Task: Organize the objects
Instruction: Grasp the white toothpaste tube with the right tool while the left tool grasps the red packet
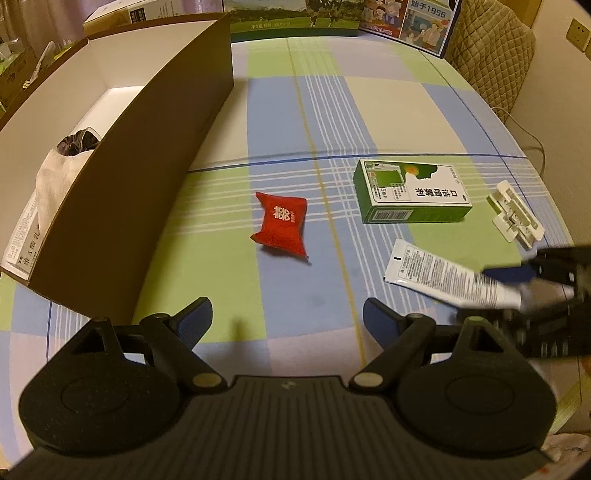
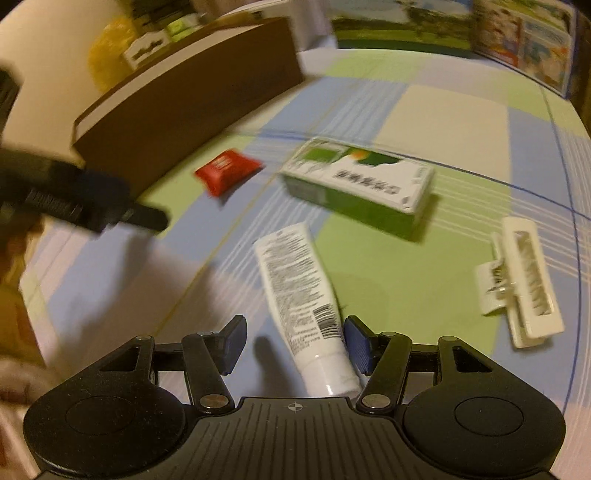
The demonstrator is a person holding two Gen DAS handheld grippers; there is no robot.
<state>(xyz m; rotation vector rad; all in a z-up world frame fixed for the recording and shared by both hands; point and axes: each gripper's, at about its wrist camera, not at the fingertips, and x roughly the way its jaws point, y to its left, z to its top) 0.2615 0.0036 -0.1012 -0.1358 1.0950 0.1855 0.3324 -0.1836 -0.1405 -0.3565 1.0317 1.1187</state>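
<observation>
A white tube (image 2: 303, 291) with small print lies on the checked tablecloth, its cap end between the fingers of my right gripper (image 2: 295, 343). The jaws are open around it; the tube touches the right pad (image 2: 356, 343) and a gap shows at the left pad. The tube also shows in the left wrist view (image 1: 443, 275), with the right gripper (image 1: 546, 280) at its end. My left gripper (image 1: 288, 321) is open and empty above the cloth. A red sachet (image 1: 281, 223), a green and white box (image 1: 410, 192) and a white clip (image 1: 515, 216) lie on the cloth.
A long brown box (image 1: 147, 155) with white inner walls stands at the left and holds a white bag and a small carton. Printed cartons (image 1: 406, 18) line the far table edge. A quilted chair back (image 1: 491, 55) stands at the far right.
</observation>
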